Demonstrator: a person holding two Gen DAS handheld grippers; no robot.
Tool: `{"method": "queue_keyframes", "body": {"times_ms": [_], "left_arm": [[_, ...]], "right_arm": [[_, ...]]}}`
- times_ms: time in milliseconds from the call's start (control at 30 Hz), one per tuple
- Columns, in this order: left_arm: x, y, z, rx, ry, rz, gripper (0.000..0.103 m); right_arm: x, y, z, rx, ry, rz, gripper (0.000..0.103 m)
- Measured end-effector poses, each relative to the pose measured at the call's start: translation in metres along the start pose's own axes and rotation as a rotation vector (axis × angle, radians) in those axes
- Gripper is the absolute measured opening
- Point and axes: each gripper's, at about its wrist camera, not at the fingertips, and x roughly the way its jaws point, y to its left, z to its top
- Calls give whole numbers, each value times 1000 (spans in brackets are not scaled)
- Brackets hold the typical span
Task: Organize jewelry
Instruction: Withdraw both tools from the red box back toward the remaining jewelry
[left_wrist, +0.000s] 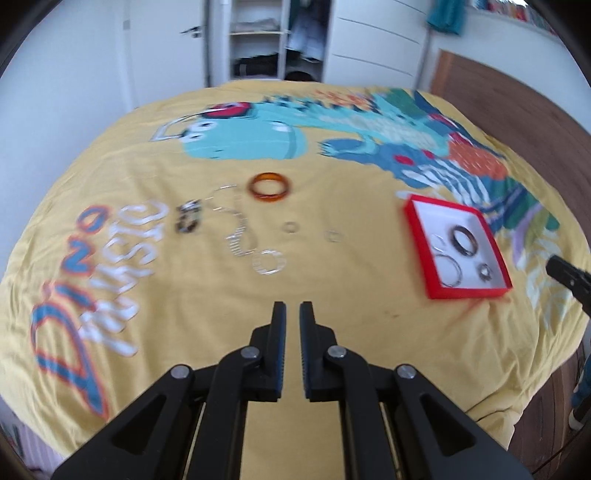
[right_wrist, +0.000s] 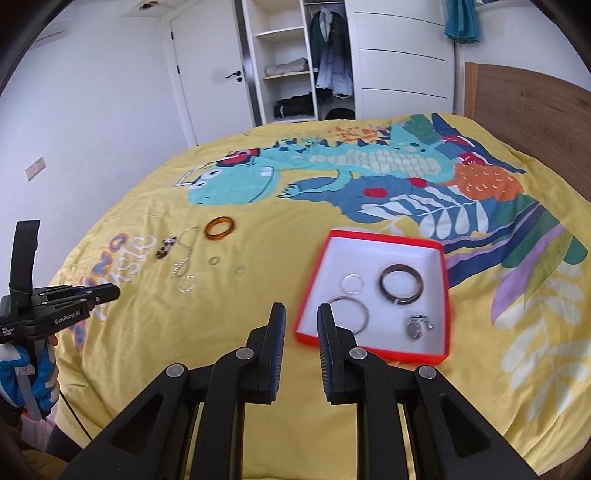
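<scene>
Both empty: left tongs (left_wrist: 293, 308) nearly closed, right tongs (right_wrist: 301, 312) parted, hovering just before the red box (right_wrist: 445, 280). Several rings inside already; amber bangle (left_wrist: 270, 187), chain (left_wrist: 236, 229), small rings loose on the bed. Probably best: approach low, pinch one rim, avoid snagging fabric.

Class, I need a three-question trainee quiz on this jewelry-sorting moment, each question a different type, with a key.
1. True or false: the amber translucent bangle lies inside the red-rimmed white box.
2. Which lies in the box? A) dark brown bangle B) silver bead chain
3. Fill in: neither the left gripper nor the right gripper holds ____.

Key: 1 false; 2 A; 3 anything.
</scene>
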Motion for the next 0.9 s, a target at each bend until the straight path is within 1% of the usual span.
{"method": "queue_keyframes", "body": {"times_ms": [33,167,267,367,600,800,900], "left_arm": [[-5,14,-6,-29,-4,9,7],[-16,49,-23,-83,-7,45,7],[-22,71,-32,-113,4,58,7],[-25,86,-37,-131,3,66,7],[-14,99,-42,-156,24,47,7],[3,98,-41,-162,39,27,7],[17,95,-37,-163,53,1,7]], "right_arm": [[0,4,-2,-3,0,4,22],[-2,18,-8,4,3,23,22],[-1,29,-12,4,8,30,22],[2,44,-15,-10,18,42,22],[21,70,-19,-58,55,57,22],[47,77,-21,-69,92,71,22],[64,77,-21,-69,113,78,22]]}}
